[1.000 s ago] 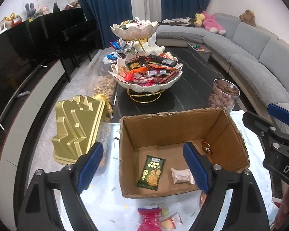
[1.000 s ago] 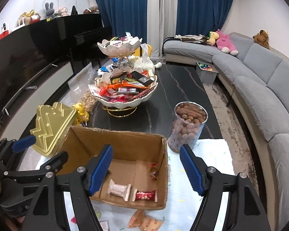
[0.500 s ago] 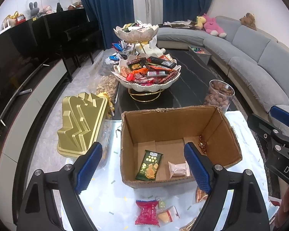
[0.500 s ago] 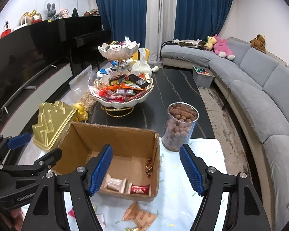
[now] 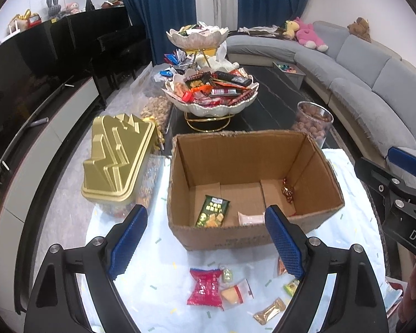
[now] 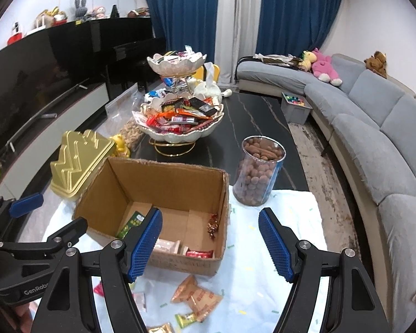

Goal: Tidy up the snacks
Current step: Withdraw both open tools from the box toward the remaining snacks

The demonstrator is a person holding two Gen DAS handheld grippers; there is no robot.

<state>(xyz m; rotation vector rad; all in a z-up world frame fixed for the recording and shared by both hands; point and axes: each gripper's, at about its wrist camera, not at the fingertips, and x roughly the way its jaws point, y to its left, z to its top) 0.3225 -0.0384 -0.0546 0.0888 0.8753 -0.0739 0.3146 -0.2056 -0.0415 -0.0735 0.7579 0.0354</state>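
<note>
An open brown cardboard box (image 5: 252,191) stands on the white-covered surface (image 5: 158,277), holding a green cracker packet (image 5: 212,215), a pale wrapped bar (image 6: 166,246), a red wrapper (image 6: 199,254) and a gold-red candy (image 5: 287,191). The left gripper (image 5: 205,241) and right gripper (image 6: 209,242) hover with blue-padded fingers wide apart, gripping nothing. Loose snacks, including a red crinkled packet (image 5: 206,285) and an orange packet (image 6: 198,298), lie on the cloth before the box.

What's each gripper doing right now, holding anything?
Left gripper: open, holding nothing, above the loose snacks in front of the cardboard box.
Right gripper: open, holding nothing.
</note>
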